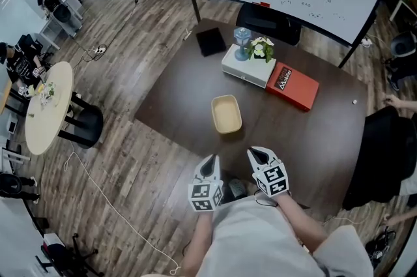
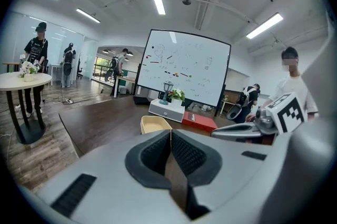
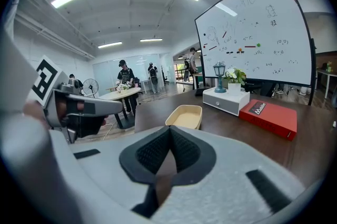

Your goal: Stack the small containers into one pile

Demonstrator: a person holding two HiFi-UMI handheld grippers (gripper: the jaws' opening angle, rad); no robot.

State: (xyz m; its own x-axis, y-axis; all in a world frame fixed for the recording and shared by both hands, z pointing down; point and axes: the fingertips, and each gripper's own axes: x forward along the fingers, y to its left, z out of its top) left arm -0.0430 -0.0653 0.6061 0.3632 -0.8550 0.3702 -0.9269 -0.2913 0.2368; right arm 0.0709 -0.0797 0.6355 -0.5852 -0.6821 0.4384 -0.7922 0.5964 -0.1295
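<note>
Dark wooden table (image 1: 171, 106) fills the middle of the head view, with a tan container (image 1: 226, 114) near its centre. Just below it, at bottom centre, the left gripper (image 1: 211, 161) and right gripper (image 1: 257, 153) are held side by side, tips angled toward the container. Both have their jaws closed together on nothing.

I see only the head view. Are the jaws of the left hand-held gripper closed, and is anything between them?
Observer: In its own view the left hand-held gripper is shut, with the pads together and nothing between them.
Operator: And the right one?
Observer: The right hand-held gripper is shut and empty too.
Operator: Is anybody near the round table?
Observer: Yes, a person stands behind the round table.
</note>
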